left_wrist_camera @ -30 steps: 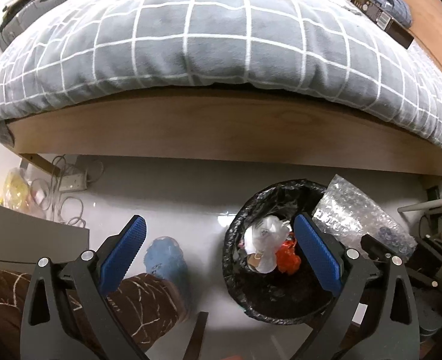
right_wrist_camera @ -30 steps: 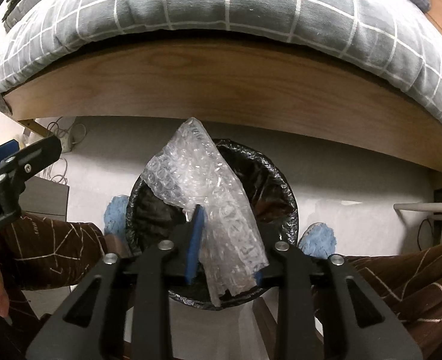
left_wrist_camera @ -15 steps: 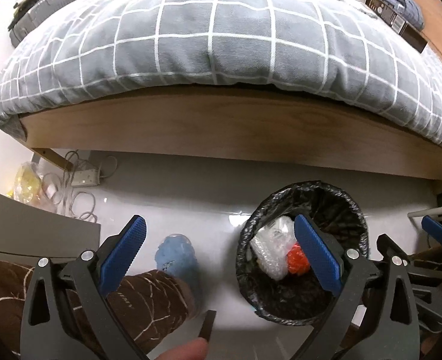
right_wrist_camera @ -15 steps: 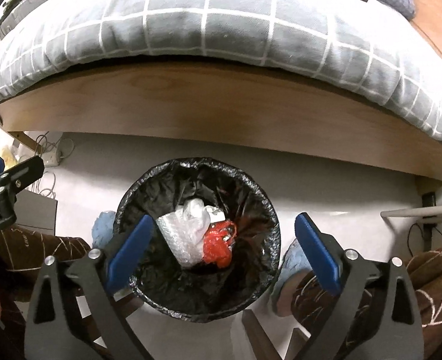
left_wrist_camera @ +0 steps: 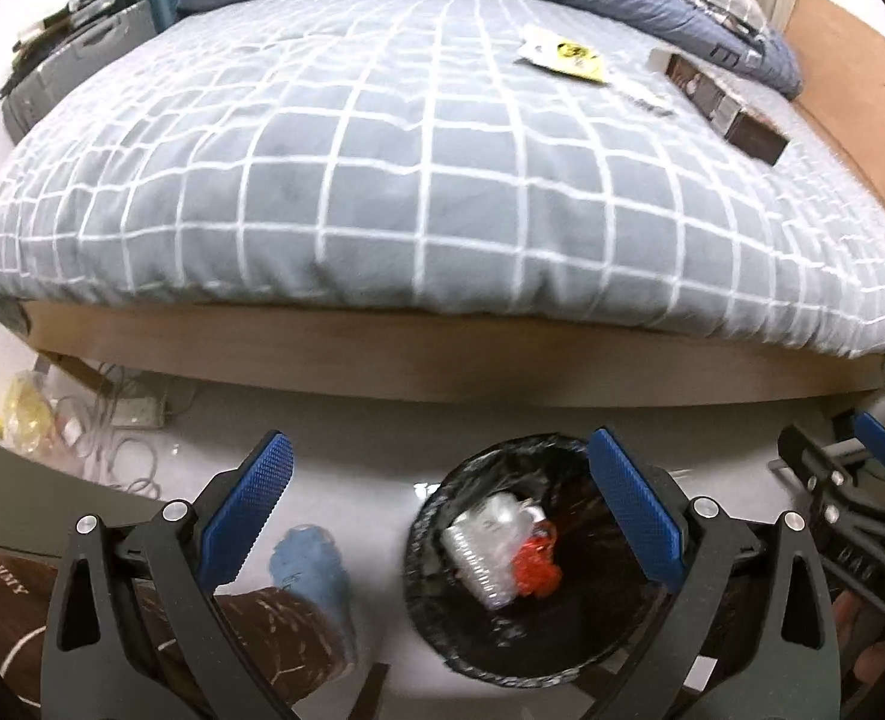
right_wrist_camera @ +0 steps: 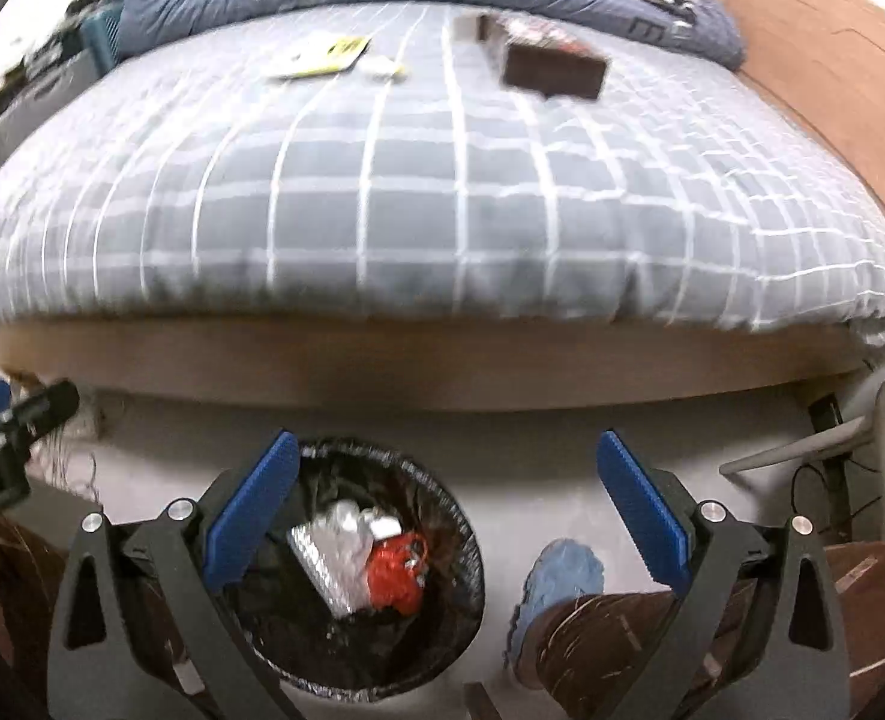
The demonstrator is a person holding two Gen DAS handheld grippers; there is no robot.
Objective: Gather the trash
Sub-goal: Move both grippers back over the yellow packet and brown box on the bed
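A black-lined trash bin (left_wrist_camera: 442, 624) (right_wrist_camera: 460, 564) stands on the floor by the bed. Inside lie bubble wrap (left_wrist_camera: 484, 546) (right_wrist_camera: 331, 558) and a red wrapper (left_wrist_camera: 535, 570) (right_wrist_camera: 394, 570). My left gripper (left_wrist_camera: 442, 510) is open and empty above the floor, its right finger over the bin. My right gripper (right_wrist_camera: 448, 510) is open and empty, its left finger over the bin. On the bed lie a dark brown box (left_wrist_camera: 724, 108) (right_wrist_camera: 547, 60), a yellow-and-white packet (left_wrist_camera: 562, 54) (right_wrist_camera: 322, 57) and a small white item (right_wrist_camera: 382, 67).
The grey checked bed (left_wrist_camera: 412, 180) with wooden frame (left_wrist_camera: 442, 360) fills the upper view. Cables and a power strip (left_wrist_camera: 130, 414) lie on the floor at left. My legs and blue slippers (left_wrist_camera: 310, 564) (right_wrist_camera: 562, 570) flank the bin. A grey desk edge (left_wrist_camera: 16, 492) is at left.
My right gripper opened and dropped the bubble wrap into the bin. Both grippers then tilted up, bringing the bed top and its items into view.
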